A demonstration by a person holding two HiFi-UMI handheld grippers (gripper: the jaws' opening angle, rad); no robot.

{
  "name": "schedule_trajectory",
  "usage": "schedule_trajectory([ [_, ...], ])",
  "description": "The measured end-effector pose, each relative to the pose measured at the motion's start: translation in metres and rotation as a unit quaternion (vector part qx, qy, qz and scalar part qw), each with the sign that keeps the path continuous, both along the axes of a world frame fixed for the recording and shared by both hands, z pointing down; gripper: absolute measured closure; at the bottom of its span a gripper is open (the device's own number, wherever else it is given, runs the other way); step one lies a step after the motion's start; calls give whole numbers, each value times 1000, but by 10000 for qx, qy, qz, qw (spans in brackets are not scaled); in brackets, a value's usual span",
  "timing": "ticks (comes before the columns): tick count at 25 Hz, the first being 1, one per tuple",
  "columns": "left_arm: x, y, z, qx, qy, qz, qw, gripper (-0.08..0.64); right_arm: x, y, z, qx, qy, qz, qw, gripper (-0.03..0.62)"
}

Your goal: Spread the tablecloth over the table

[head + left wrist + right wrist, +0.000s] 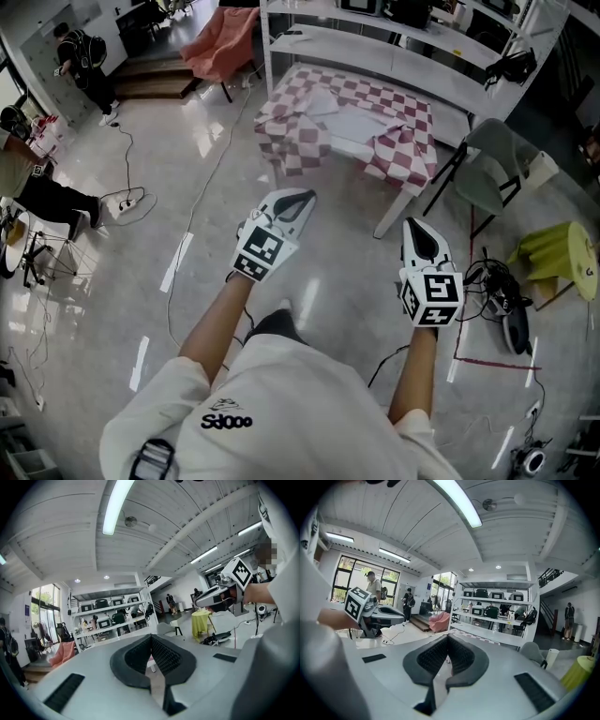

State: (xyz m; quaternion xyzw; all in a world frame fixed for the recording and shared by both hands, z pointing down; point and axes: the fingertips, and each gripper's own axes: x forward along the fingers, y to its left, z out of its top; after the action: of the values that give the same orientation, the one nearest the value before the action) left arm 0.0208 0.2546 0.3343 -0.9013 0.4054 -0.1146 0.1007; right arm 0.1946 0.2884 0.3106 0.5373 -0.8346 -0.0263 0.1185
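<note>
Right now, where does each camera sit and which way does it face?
Head view: on the person's head, looking down at the checked tablecloth on the table; forearms, left gripper and right gripper show.
Left gripper view: on that gripper, looking along its shut jaws at the shelving; the right gripper shows at right.
Right gripper view: on that gripper, looking along its shut jaws at the shelving; the left gripper shows at left.
Shared: the shelving, in all three.
</note>
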Motion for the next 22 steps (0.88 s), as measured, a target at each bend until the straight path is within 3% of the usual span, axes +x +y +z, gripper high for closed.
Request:
schedule_trajectory([
  [8, -3, -72, 7, 6, 94, -6, 10000, 532, 6, -67, 15, -102, -81, 120, 9998, 569],
  [22, -24, -278, 7, -140, 109, 131, 9998, 532, 1, -256, 8, -257, -72, 565, 9980, 570],
])
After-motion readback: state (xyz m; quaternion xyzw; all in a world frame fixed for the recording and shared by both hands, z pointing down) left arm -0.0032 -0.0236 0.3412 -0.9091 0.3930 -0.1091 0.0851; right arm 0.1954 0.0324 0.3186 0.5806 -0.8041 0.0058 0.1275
